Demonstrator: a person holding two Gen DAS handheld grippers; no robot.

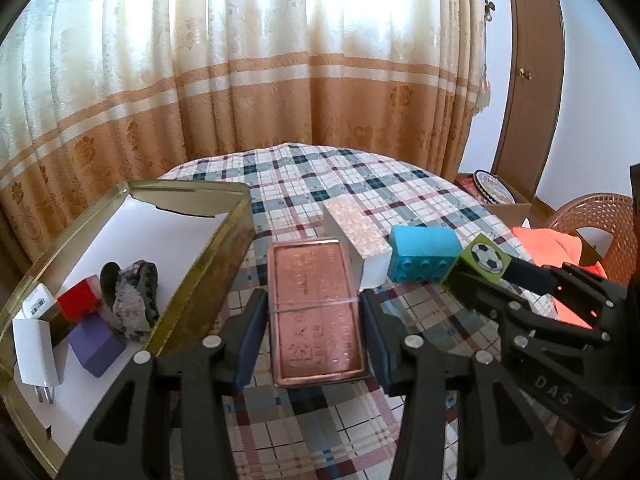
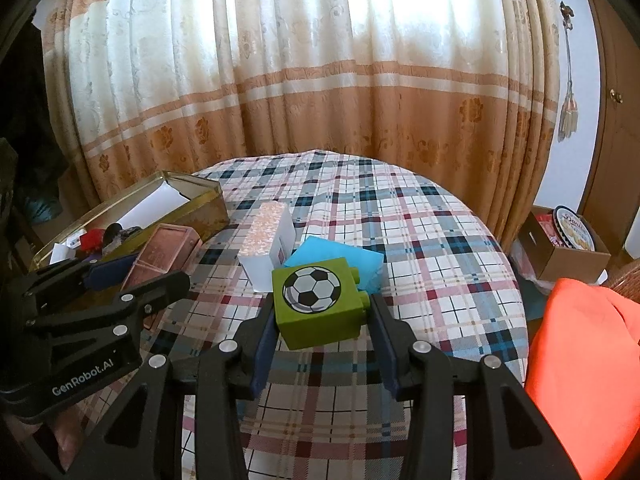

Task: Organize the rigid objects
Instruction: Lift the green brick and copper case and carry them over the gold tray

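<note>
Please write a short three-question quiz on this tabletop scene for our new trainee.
1. True or false: the right gripper holds the green football block.
2. What does the left gripper hold? A) the blue brick B) the copper-coloured tin C) the white box
3. Which container already has the red cube and the purple block inside?

Key: 1 true; 2 B, the copper-coloured tin; 3 the gold tin box.

Both grippers are black plastic with silver screws, dark blue pads [image 1: 250, 340] (white lettering, perhaps "GenRobot.AI").
</note>
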